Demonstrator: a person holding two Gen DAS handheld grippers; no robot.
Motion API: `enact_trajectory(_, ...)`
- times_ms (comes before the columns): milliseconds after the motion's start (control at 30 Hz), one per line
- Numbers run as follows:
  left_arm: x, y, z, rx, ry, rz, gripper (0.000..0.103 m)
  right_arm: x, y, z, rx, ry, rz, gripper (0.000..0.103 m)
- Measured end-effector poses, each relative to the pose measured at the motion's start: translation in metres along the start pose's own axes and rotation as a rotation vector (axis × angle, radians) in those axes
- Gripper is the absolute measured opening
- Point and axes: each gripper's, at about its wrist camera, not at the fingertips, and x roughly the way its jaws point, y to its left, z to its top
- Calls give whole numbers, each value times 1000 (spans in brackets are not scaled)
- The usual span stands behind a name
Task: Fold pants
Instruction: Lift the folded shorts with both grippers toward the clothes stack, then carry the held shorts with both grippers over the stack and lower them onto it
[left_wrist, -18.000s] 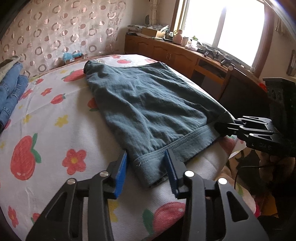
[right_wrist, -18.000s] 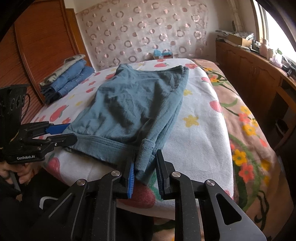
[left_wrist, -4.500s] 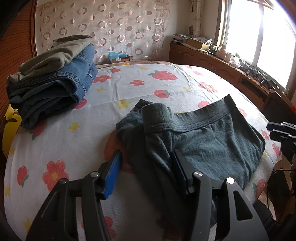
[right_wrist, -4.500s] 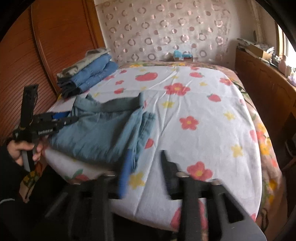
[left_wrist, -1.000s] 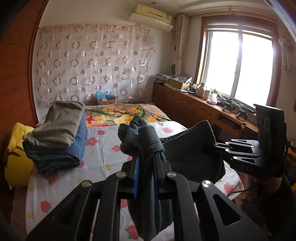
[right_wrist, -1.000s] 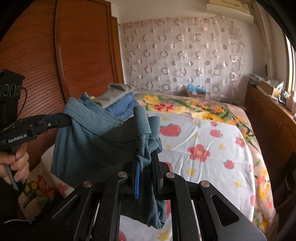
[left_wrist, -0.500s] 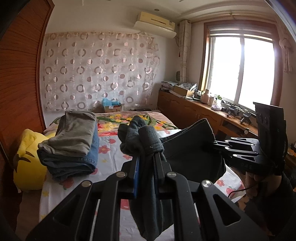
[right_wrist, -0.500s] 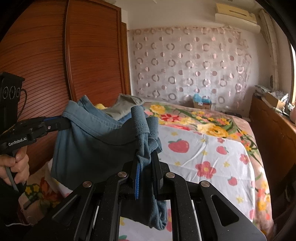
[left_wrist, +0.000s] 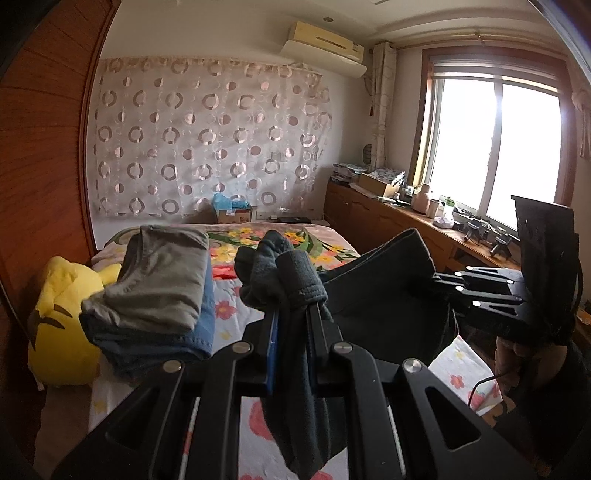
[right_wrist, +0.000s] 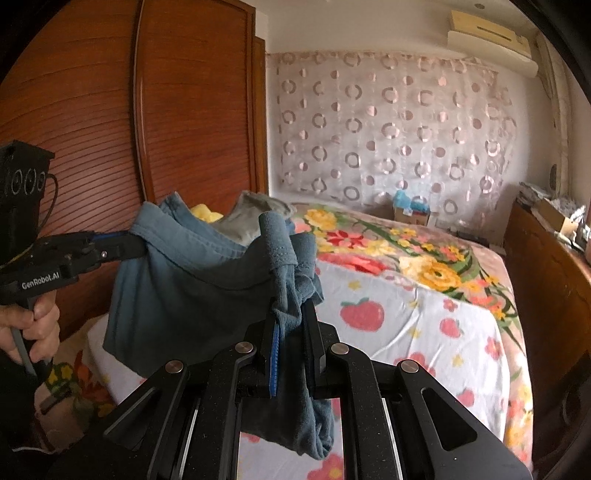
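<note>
Held clear above the bed (right_wrist: 424, 317): folded blue-grey pants (right_wrist: 184, 291), slung between left gripper (left_wrist: 291, 325) and right gripper (right_wrist: 291, 325), each clamped tight on a bunched corner. Judged soft, light and limp, sagging mid-span; best gripped at thick hemmed edges. Folded stack (left_wrist: 162, 291) lay near.

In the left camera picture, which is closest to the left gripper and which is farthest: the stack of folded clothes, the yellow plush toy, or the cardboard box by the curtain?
From the left gripper, which holds the pants:
1. Stack of folded clothes, just left.
2. Yellow plush toy, behind the stack, farther left.
3. Cardboard box, far end of the bed.
</note>
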Motion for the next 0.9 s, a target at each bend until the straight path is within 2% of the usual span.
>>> enact_trajectory(333,17,24,38,5,-21,31,10,24,-12,43,-35,-14,-8,8)
enact_trajectory(533,29,40,47,8,-19,59,10,48,-17,69,-70,-27,1,8)
enact_trajectory(900,52,72,57,1,-6,131,10,109,-9,96,-144,-25,24,7)
